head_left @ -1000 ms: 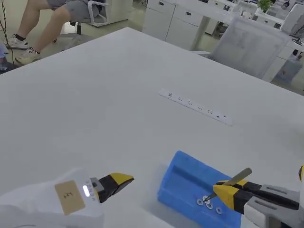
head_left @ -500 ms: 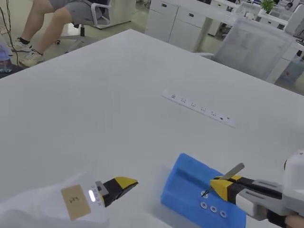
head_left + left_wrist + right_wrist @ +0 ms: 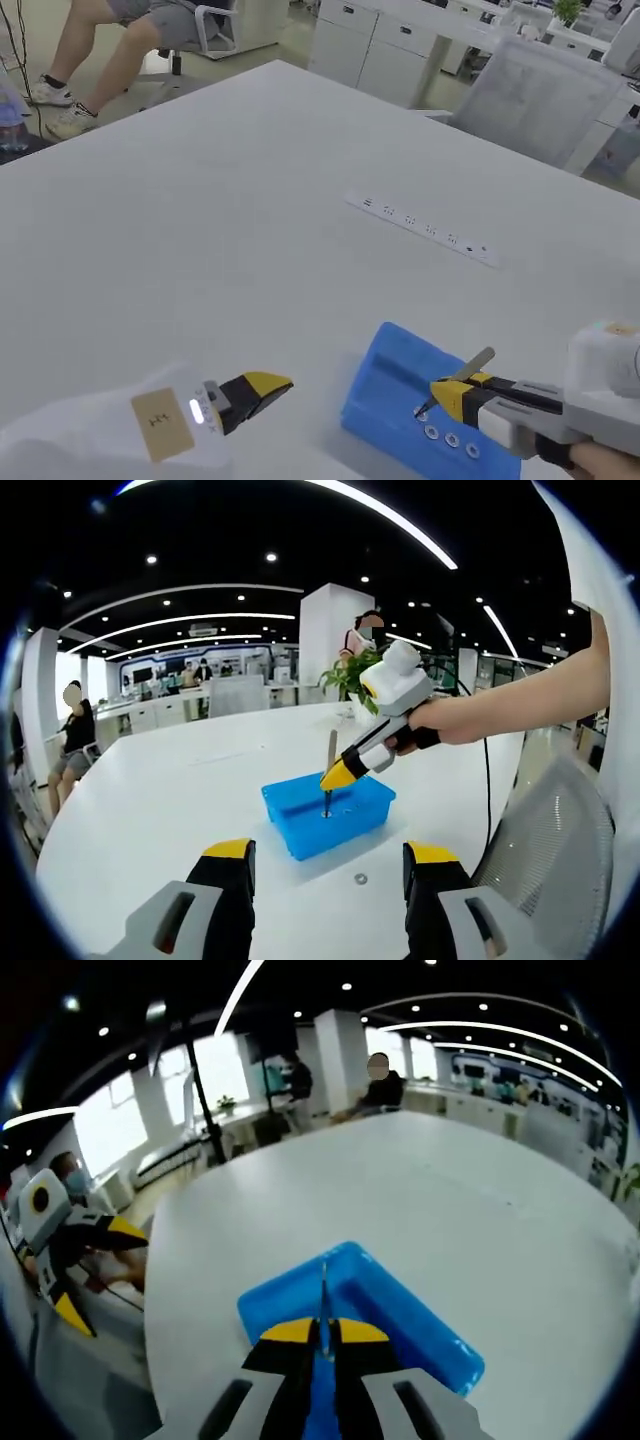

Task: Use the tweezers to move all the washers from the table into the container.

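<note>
Washers (image 3: 452,440), 3 of them, are lying inside the blue container (image 3: 372,395) by the desk's (image 3: 250,220) near edge, where the right tool (image 3: 448,397) is pinching the tweezers (image 3: 470,366) tips-down, probably for a release, while the left tool (image 3: 330,852) is hovering wide open, facing 1 washer (image 3: 360,878) beside the container.

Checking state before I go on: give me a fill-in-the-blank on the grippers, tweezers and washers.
The right gripper is shut on the ____. Their tips point down into the ____ container. The left gripper is ____ and holds nothing. One washer lies on the ____, outside the container.
Missing words: tweezers; blue; open; table.
</note>
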{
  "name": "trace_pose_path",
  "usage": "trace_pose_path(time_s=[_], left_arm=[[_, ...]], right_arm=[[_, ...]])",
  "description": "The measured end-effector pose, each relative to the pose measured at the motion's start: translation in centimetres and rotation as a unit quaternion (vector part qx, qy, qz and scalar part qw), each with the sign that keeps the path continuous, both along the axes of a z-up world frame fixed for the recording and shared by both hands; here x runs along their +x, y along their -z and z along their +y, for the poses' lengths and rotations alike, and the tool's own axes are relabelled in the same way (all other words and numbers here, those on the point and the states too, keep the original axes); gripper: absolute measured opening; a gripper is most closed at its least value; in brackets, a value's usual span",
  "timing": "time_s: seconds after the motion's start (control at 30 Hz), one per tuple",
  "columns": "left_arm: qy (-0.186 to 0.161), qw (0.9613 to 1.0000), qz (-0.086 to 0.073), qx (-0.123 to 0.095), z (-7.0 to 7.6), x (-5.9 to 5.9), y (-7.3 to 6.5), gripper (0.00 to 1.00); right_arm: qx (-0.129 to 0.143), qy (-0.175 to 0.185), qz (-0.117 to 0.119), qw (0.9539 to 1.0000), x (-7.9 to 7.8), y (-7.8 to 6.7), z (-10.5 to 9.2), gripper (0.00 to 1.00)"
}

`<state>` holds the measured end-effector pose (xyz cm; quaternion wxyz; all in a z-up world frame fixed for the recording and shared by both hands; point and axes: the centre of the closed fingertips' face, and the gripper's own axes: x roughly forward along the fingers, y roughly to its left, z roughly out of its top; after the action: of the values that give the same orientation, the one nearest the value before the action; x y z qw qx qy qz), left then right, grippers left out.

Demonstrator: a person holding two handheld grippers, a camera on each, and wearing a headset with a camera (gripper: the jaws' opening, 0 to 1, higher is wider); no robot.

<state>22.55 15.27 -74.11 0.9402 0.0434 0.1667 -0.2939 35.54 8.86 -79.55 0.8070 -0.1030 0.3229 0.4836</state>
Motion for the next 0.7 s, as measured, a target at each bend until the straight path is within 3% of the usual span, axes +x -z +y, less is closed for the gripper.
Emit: trace_pose_path(time_s=[0.4,0.7], left_arm=[[-0.001,1.0000,0.000,0.000,0.0,0.0,0.0,0.59],[0.002,1.0000,-0.002,-0.007,-0.1,0.0,-0.2,0.60]], right_arm=[[-0.015,-0.003,-0.002,0.9999,0.3,1.4,0.0,0.03],[-0.026,-0.011,-0.020,0.9994,0.0,1.6,0.1,0.04]])
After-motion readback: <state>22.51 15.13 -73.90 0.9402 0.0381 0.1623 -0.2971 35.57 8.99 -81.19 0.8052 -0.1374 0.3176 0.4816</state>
